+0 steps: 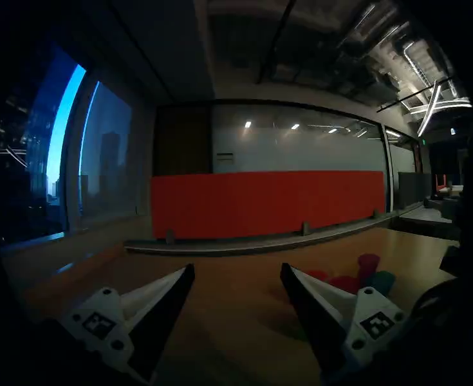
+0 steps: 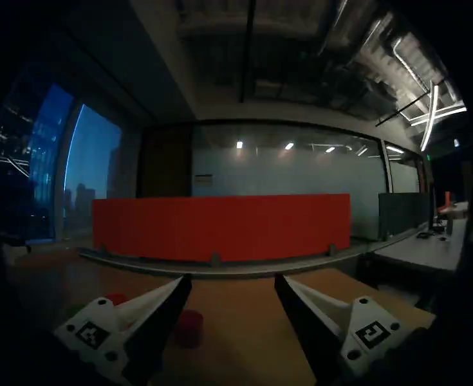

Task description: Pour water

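The room is dim. In the left gripper view my left gripper (image 1: 237,269) is open above a wooden table (image 1: 236,302), nothing between its fingers. Behind its right finger stand small cups: a magenta cup (image 1: 368,265), a teal cup (image 1: 383,282) and a red cup (image 1: 344,283). In the right gripper view my right gripper (image 2: 233,280) is open too, fingers empty. A red cup (image 2: 190,328) stands on the table just right of its left finger, and part of another red cup (image 2: 116,298) peeks over that finger.
A red partition panel (image 1: 265,202) runs along the table's far edge, also seen as the red panel (image 2: 220,226). Large windows (image 1: 56,161) are on the left. Another desk (image 2: 429,248) lies to the right.
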`<state>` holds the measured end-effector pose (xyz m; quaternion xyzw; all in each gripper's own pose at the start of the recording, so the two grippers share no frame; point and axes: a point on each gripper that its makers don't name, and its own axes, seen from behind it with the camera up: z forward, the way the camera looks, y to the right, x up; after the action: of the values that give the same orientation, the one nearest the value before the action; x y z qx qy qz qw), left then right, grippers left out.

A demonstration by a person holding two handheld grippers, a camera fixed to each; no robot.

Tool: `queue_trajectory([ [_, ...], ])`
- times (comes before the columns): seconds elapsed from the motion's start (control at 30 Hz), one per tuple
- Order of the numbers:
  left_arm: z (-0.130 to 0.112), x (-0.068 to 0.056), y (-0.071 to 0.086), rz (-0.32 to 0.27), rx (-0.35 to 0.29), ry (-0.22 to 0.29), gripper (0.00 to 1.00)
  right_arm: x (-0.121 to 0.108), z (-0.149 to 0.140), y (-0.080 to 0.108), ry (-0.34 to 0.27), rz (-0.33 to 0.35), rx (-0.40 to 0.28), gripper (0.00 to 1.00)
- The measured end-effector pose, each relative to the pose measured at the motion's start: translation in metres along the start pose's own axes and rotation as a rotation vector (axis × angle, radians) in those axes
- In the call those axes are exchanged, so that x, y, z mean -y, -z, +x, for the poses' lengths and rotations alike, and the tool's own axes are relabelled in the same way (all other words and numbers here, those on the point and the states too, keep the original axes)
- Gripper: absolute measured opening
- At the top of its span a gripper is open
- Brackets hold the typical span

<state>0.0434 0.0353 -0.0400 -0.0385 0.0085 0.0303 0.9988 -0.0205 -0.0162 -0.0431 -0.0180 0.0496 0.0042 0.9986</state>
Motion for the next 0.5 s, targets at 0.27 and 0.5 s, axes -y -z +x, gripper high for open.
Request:
queue_trajectory([
  [0.27, -0.012, -0.002, -0.008, 0.032, -0.019, 0.018, 1.00, 0.011, -0.003, -0.005, -0.018, 0.016, 0.011, 1.00],
  [0.5, -0.029, -0.004, -0.012, 0.048, -0.023, 0.012, 1.00, 0.012, 0.005, -0.006, -0.013, 0.016, 0.007, 1.00],
])
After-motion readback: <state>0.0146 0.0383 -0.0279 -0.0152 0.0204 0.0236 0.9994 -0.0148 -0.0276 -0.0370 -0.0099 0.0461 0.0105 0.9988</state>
